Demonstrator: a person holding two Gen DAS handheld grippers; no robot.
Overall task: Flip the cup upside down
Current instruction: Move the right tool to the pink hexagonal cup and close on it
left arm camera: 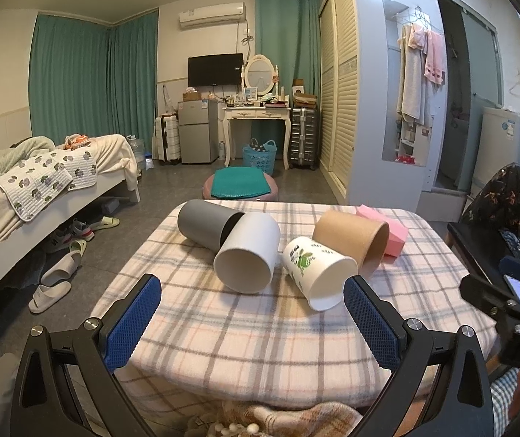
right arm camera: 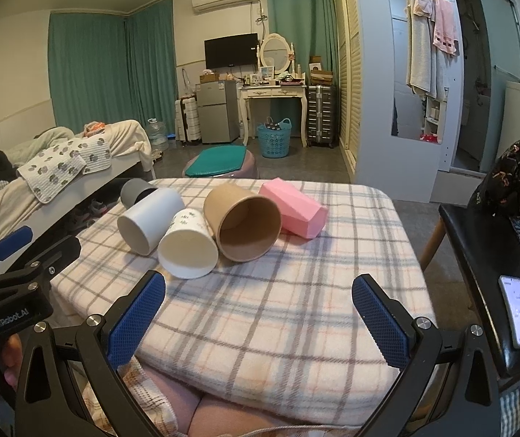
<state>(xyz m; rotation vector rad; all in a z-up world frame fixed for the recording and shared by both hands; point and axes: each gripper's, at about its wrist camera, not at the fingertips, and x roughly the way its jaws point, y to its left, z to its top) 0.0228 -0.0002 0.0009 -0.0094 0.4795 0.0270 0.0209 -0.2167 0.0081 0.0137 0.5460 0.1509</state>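
Several cups lie on their sides on a plaid-covered table [left arm camera: 260,342]: a grey cup [left arm camera: 205,224], a white cup [left arm camera: 247,258], a printed white paper cup [left arm camera: 318,273], a brown paper cup [left arm camera: 354,238] and a pink faceted cup [left arm camera: 387,229]. They also show in the right wrist view: grey [right arm camera: 134,191], white [right arm camera: 150,220], printed [right arm camera: 188,242], brown [right arm camera: 243,227], pink [right arm camera: 294,211]. My left gripper [left arm camera: 252,296] is open and empty just in front of the white and printed cups. My right gripper [right arm camera: 258,289] is open and empty, short of the cups.
A black chair [right arm camera: 485,273] with a phone [right arm camera: 518,311] and a patterned garment stands right of the table. A bed [left arm camera: 41,189] is on the left with slippers [left arm camera: 50,293] on the floor. A round stool [left arm camera: 239,184] sits beyond the table.
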